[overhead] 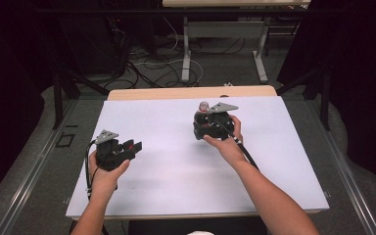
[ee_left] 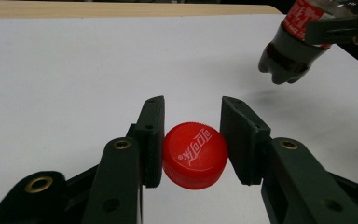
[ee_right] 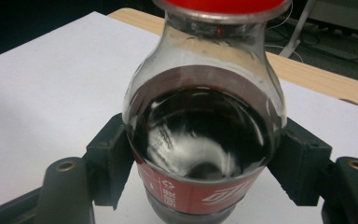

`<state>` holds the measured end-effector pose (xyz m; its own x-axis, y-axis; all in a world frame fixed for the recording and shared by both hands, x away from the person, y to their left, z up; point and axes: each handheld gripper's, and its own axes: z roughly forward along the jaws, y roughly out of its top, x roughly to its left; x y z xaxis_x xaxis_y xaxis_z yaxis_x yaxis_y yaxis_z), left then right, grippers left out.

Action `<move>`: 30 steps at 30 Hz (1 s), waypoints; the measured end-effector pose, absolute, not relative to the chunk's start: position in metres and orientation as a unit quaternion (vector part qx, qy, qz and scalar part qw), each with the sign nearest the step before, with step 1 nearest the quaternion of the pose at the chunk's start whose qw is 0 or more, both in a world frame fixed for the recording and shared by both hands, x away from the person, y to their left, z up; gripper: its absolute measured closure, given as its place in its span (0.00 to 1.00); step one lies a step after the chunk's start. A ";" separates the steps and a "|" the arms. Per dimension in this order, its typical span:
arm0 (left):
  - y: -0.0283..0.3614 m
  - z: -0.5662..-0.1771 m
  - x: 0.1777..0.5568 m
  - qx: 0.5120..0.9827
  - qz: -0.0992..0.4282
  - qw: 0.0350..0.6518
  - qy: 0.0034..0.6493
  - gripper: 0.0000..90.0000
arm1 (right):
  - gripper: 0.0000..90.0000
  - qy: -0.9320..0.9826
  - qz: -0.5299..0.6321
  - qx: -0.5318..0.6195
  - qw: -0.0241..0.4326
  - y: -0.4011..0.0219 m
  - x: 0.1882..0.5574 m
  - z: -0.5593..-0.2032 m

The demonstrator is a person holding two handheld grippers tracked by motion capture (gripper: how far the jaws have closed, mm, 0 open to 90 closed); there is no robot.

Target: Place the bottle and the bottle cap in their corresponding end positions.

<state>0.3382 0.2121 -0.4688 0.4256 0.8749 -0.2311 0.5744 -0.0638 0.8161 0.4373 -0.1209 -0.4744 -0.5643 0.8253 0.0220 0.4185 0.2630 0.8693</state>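
Left gripper [ee_left: 193, 140]: black matte jaws closed onto a red plastic cap [ee_left: 195, 155], pads pressing its ribbed sides; the cap is round and flat-topped, with white script on top, too slanted to read for certain. In the high view this gripper [overhead: 129, 148] sits low near the left edge of the white table [overhead: 176, 161], toward the near corner, held in the person's left hand [overhead: 105, 174] with the forearm coming up from the near edge and the jaws pointing right. Right gripper [ee_right: 205, 158]: jaws clamped on a clear plastic bottle [ee_right: 204, 135] at its belly, just above the red label [ee_right: 191, 196]; dark cola-coloured liquid fills the lower body, glossy and rounded, with an empty domed shoulder and a red ring at the neck. The label carries white characters and a recycling mark, not legible. From the left gripper view the bottle [ee_left: 291, 46] hangs tilted, lobed base clear of the smooth white surface, shadow beneath. High view places the bottle [overhead: 203, 108] and right gripper [overhead: 206, 121] right of centre, toward the far edge, right hand [overhead: 227, 142] wrapped behind the grip.
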 end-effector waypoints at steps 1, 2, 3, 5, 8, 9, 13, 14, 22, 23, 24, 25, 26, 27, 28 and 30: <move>0.212 -0.469 0.338 0.712 0.163 0.455 0.510 0.68 | 0.33 0.763 0.446 0.408 0.229 -0.120 0.440 -0.477; 0.213 -0.469 0.338 0.714 0.160 0.453 0.509 0.68 | 0.33 0.762 0.445 0.410 0.229 -0.118 0.441 -0.479; 0.213 -0.469 0.338 0.714 0.159 0.453 0.509 0.68 | 0.33 0.763 0.444 0.409 0.231 -0.116 0.443 -0.481; 0.213 -0.469 0.338 0.714 0.158 0.453 0.510 0.68 | 0.33 0.765 0.441 0.409 0.233 -0.112 0.446 -0.485; 0.214 -0.469 0.338 0.715 0.157 0.451 0.510 0.68 | 0.33 0.763 0.441 0.411 0.234 -0.108 0.451 -0.492; 0.215 -0.469 0.338 0.715 0.156 0.452 0.510 0.68 | 0.33 0.761 0.441 0.415 0.232 -0.106 0.451 -0.493; 0.215 -0.469 0.338 0.711 0.157 0.455 0.512 0.68 | 0.33 0.764 0.441 0.413 0.228 -0.101 0.456 -0.501; 0.216 -0.469 0.338 0.712 0.156 0.454 0.512 0.68 | 0.33 0.764 0.439 0.414 0.228 -0.100 0.456 -0.502; 0.217 -0.471 0.339 0.708 0.155 0.456 0.517 0.68 | 0.33 0.765 0.438 0.417 0.219 -0.098 0.456 -0.511; 0.218 -0.470 0.338 0.711 0.152 0.453 0.517 0.68 | 0.33 0.768 0.437 0.415 0.217 -0.097 0.456 -0.512; 0.218 -0.470 0.338 0.710 0.152 0.453 0.517 0.68 | 0.33 0.768 0.438 0.414 0.216 -0.097 0.455 -0.513; 0.217 -0.471 0.339 0.708 0.154 0.455 0.517 0.68 | 0.33 0.769 0.439 0.412 0.216 -0.096 0.454 -0.514; 0.218 -0.470 0.338 0.710 0.152 0.453 0.517 0.68 | 0.33 0.771 0.438 0.410 0.215 -0.096 0.453 -0.516; 0.217 -0.471 0.339 0.707 0.156 0.456 0.517 0.68 | 0.33 0.770 0.441 0.408 0.215 -0.096 0.452 -0.517; 0.217 -0.471 0.339 0.707 0.155 0.457 0.517 0.68 | 0.32 0.769 0.442 0.405 0.219 -0.096 0.451 -0.518; 0.216 -0.471 0.338 0.708 0.155 0.455 0.518 0.68 | 0.32 0.769 0.443 0.402 0.224 -0.096 0.450 -0.519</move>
